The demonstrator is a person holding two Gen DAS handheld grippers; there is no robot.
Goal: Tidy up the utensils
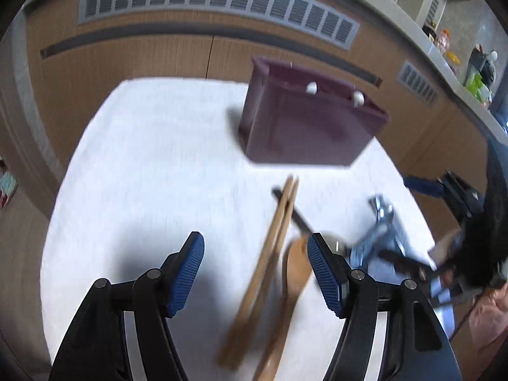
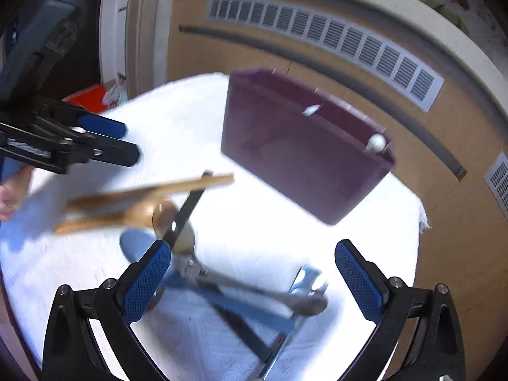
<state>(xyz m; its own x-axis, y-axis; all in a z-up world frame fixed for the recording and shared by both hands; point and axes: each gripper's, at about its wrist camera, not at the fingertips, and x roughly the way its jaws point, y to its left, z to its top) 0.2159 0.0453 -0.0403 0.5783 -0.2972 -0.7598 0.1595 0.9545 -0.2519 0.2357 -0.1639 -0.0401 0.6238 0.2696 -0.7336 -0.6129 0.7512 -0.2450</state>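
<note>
Wooden utensils (image 1: 270, 273) are lying nearest the lens in the left wrist view, betw the blue pads of the left gripper (image 1: 255, 270), closer to its right pad; nothing is being touched. The left gripper is hanging spread wide, empty. Right gripper (image 2: 250, 281) is likewise gaping w/ nothing betw its pads, hovering over the metal utensils (image 2: 241, 289), a blurry pile w/ blue and black handles. All utensils are sitting on the white cloth (image 1: 152, 165), wood ones to the left of the metal ones. A maroon box (image 1: 304, 120) w/ two white knobs is standing beyond the pile, apart from it. No readable writing anywhere; motion blur is smearing detail. Wood-panel wall w/ grey vents (image 1: 219, 6) is running behind the table.
</note>
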